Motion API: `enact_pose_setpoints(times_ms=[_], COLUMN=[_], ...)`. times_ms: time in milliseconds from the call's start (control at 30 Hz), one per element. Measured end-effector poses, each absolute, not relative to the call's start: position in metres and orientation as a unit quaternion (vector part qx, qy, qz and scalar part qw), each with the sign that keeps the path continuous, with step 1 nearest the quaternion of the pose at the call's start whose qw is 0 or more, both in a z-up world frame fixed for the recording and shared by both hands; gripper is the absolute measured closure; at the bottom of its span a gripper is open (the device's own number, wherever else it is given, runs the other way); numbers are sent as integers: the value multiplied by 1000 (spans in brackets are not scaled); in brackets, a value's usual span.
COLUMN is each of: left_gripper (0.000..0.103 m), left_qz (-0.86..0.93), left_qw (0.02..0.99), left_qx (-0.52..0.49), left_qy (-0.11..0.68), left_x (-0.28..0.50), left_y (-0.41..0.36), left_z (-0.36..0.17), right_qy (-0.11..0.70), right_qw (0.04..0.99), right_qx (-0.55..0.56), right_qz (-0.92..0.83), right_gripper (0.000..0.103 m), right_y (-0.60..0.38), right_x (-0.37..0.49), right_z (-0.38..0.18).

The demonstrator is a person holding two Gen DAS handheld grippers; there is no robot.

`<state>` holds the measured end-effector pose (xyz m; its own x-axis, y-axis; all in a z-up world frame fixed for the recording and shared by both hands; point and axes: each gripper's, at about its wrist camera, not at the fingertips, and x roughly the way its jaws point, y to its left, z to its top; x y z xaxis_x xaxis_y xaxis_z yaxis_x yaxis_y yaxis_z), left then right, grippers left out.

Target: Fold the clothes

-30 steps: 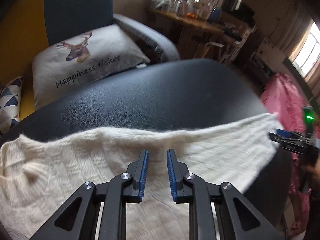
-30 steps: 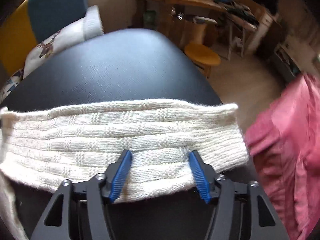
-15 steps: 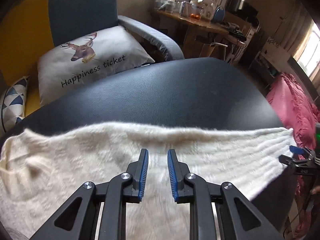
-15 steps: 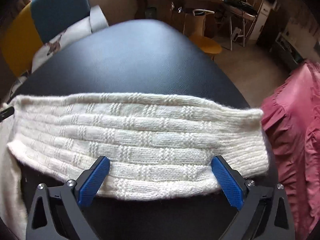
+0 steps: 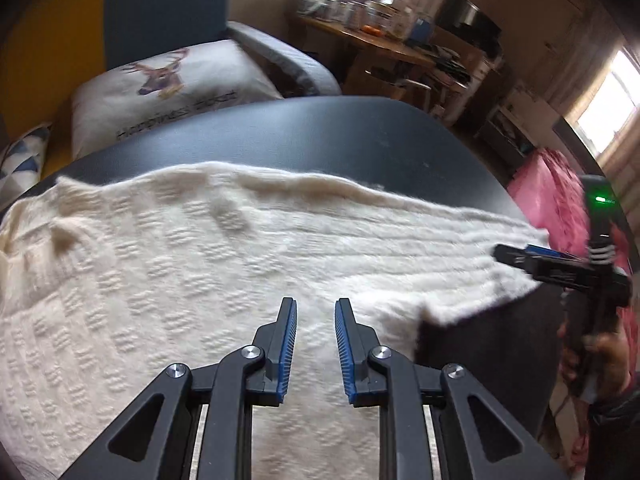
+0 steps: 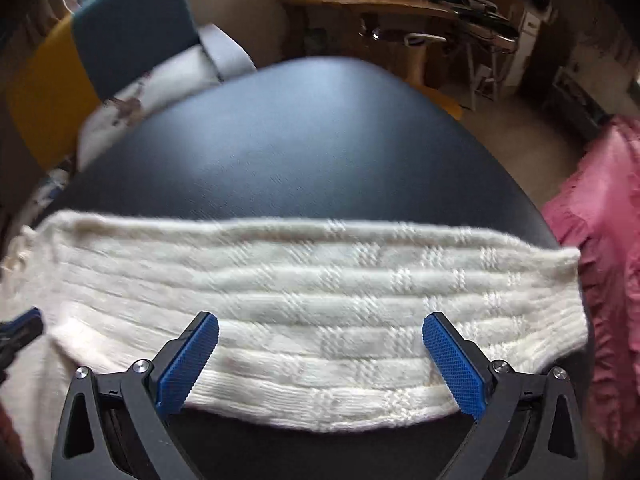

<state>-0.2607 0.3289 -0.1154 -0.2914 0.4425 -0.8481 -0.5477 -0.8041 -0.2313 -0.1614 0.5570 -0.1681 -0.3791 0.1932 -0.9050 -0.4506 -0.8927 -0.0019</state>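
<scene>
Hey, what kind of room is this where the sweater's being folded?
Most likely a lived-in home living room. An armchair with a deer-print cushion sits behind the dark table holding the cream sweater, and a cluttered wooden desk stands against the far wall.

Right gripper point(image 6: 320, 354) jaws spread from narrow to wide and released the sweater point(image 6: 304, 300) sleeve, sleeve now flat on table point(image 6: 304, 152); left gripper point(image 5: 315, 340) moved forward over sweater body.

Black hand-held gripper point(image 5: 315, 312), blue ribbed pads point(image 5: 289, 348), silver screws.
</scene>
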Motion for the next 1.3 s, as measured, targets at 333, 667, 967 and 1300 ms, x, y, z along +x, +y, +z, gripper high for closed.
enact_pose_setpoints(times_ms=[333, 667, 967, 1300], left_gripper=[84, 84, 84, 84], left_qz=[796, 811, 825, 847], left_qw=[329, 300, 242, 232], left_qx=[-495, -500, -507, -477], left_qy=[115, 57, 64, 20], left_x=[-246, -341, -372, -323], left_y=[342, 339, 347, 299], left_z=[-127, -102, -136, -113], right_qy=[125, 135, 88, 145], right_qw=[205, 111, 152, 220], right_qx=[-515, -493, -509, -469], right_qz=[823, 852, 843, 843], right_gripper=[0, 0, 0, 0], right_y=[565, 520, 519, 597], right_x=[-136, -201, -217, -136], right_z=[-170, -143, -184, -149])
